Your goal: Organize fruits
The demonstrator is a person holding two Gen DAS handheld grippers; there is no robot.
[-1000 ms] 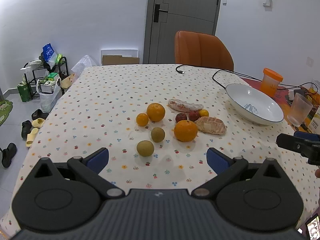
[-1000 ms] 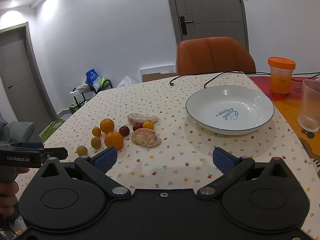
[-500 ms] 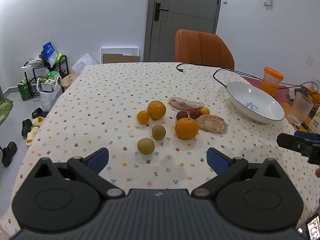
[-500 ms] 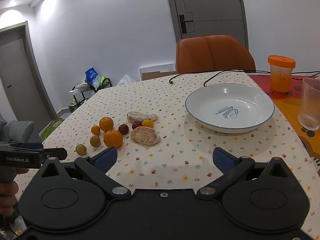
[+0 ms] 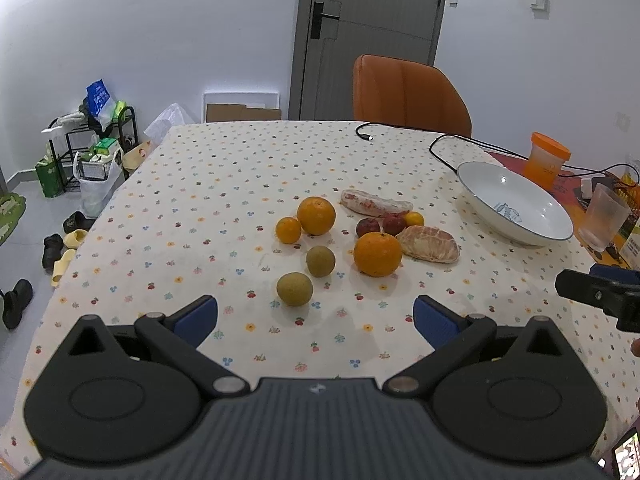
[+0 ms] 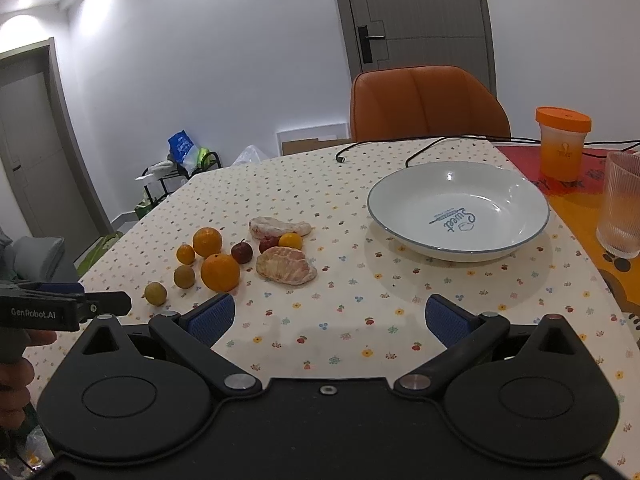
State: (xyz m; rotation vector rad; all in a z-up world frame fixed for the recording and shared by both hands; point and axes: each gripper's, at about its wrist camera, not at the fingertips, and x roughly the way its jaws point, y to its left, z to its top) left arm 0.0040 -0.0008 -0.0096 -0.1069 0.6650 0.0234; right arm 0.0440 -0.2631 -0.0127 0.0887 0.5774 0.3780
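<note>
While both grippers are hanging wide apart and empty over the near table edge, I'm eyeing a loose pile of round fruit.

I'm holding the left gripper [image 5: 316,316] short of the nearest greenish fruit [image 5: 294,289], and the right gripper [image 6: 327,316] is facing the peeled citrus [image 6: 285,266] and the empty white bowl [image 6: 416,240], well apart from the cluster. I'm worrying about rolling: nudging the big orange [image 5: 377,253] could scatter the small red fruits [image 5: 382,225] touching each other behind it, and squeezing that soft peeled piece could be crushing it.
</note>
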